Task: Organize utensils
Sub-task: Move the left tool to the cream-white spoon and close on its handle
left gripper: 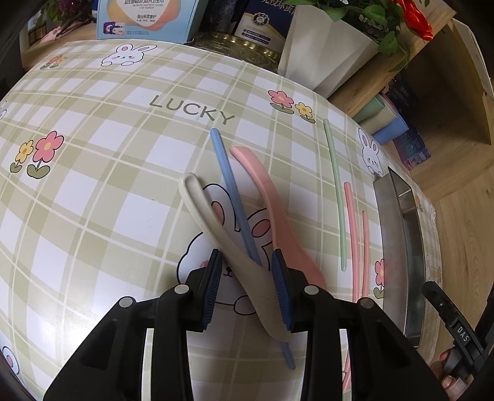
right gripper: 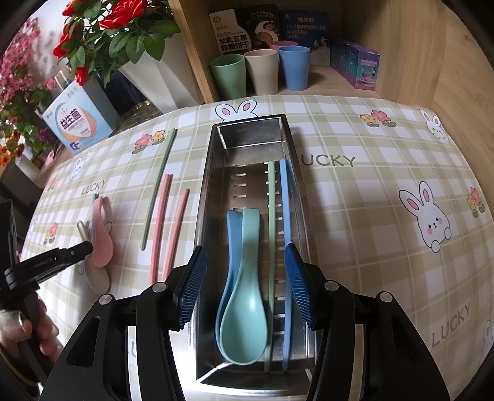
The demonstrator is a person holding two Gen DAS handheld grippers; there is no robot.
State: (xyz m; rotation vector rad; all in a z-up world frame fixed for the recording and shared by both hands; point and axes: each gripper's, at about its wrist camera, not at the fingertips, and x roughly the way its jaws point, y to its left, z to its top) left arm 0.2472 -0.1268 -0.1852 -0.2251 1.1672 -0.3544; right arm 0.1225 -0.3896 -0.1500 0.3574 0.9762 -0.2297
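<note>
My left gripper [left gripper: 247,287] is open, its pads on either side of a beige spoon [left gripper: 216,234] that lies on the tablecloth over a blue chopstick [left gripper: 234,203]. A pink spoon [left gripper: 278,222] lies just right of them. A green chopstick [left gripper: 335,191] and two pink chopsticks [left gripper: 352,234] lie further right. The steel tray [right gripper: 210,197] holds a green spoon [right gripper: 247,296] nested on a blue spoon [right gripper: 231,246], plus a green chopstick [right gripper: 271,216] and a blue chopstick [right gripper: 284,216]. My right gripper [right gripper: 245,283] is open and empty above the tray's near end.
The checked tablecloth [left gripper: 92,185] covers the table. A white flower pot [left gripper: 321,58] and boxes [left gripper: 145,18] stand at the back. Three cups [right gripper: 262,74] stand on a wooden shelf behind the tray. The tray shows at the right edge of the left wrist view [left gripper: 401,240].
</note>
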